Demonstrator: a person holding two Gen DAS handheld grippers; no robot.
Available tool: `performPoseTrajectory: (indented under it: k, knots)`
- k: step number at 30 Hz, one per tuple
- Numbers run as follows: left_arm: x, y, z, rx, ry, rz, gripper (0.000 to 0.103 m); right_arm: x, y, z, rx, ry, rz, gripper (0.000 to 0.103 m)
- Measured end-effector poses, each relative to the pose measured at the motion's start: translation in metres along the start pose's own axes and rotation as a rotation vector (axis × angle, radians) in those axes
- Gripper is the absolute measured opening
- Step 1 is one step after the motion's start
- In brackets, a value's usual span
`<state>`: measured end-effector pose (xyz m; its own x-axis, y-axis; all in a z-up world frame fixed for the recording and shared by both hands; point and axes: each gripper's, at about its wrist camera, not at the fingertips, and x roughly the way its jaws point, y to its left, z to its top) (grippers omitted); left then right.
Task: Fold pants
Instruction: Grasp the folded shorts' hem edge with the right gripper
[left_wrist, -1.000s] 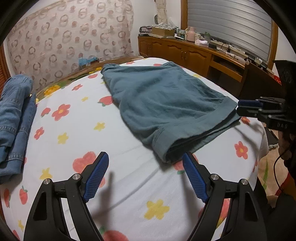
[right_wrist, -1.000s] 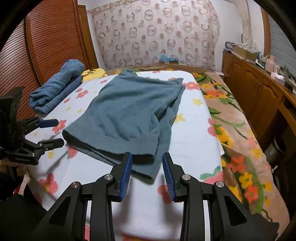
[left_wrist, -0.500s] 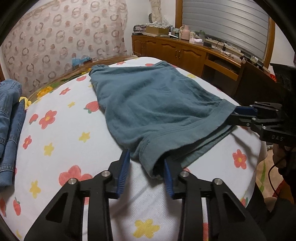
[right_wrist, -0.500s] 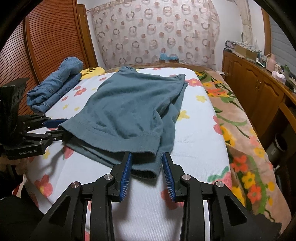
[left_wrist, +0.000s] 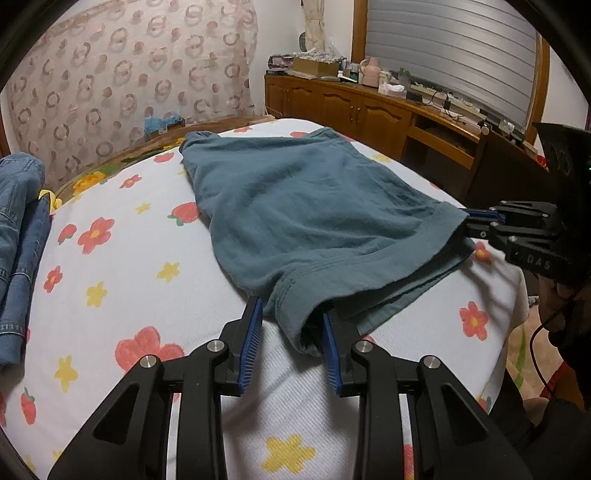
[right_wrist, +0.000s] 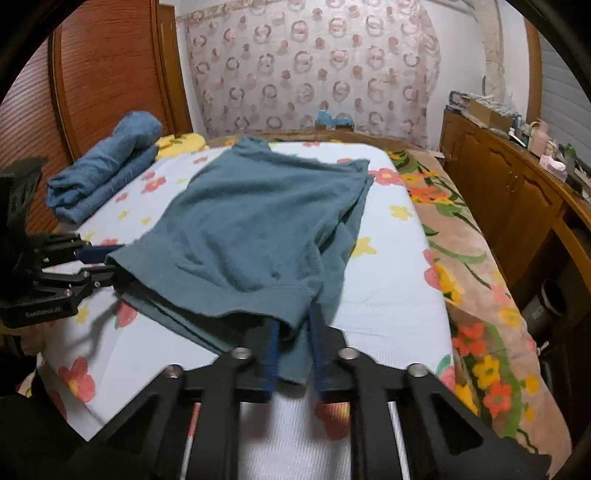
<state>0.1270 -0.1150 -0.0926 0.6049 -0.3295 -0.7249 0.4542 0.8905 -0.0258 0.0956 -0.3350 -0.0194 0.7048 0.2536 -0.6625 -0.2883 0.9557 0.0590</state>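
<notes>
The teal pants (left_wrist: 310, 206) lie spread over the middle of the flowered bed (left_wrist: 122, 280), their near hem lifted a little off the sheet. The left tongs (left_wrist: 290, 343) hold one corner of that hem, pinched between the blue pads. The right tongs (right_wrist: 293, 354) hold the other corner, cloth bunched between them. Folded denim (right_wrist: 99, 173) sits at the bed's far left edge, well apart from the pants.
</notes>
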Motion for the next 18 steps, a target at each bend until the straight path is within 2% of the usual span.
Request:
performPoseTrajectory:
  k: [3,8,18]
  knots:
    - [-0.003,0.000,0.001,0.001,-0.010,-0.007,0.024,-0.014,-0.001,0.001,0.010,-0.031,0.030,0.006]
    - [-0.014,-0.002,0.001,0.004,-0.037,-0.011,0.015,-0.030,0.006,-0.003,-0.007,-0.035,0.047,0.006]
    - [-0.010,0.009,-0.009,-0.017,-0.021,-0.013,0.014,-0.019,0.005,-0.011,-0.004,0.031,0.014,0.006]
